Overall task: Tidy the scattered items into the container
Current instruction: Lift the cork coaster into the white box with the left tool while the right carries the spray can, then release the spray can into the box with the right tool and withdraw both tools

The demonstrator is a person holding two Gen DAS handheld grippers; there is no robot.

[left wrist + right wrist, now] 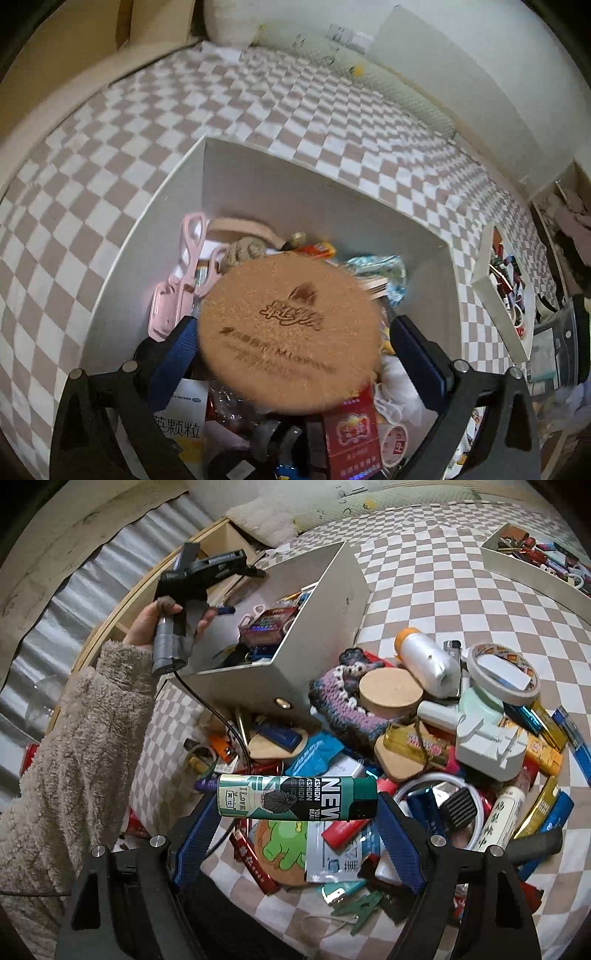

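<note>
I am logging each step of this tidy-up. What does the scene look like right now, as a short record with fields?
left claw: round cork coaster between its fingers, blurred, above the white box
right claw: shut on a green lighter, held crosswise
white box contents: pink scissors, red packet, other small items
still out: pile on the checkered cloth, including a tape roll and a white bottle
second box: far right, holding small items

Tan cork coaster (290,332); green lighter (297,798); brown-white checked bedsheet (295,110).
</note>
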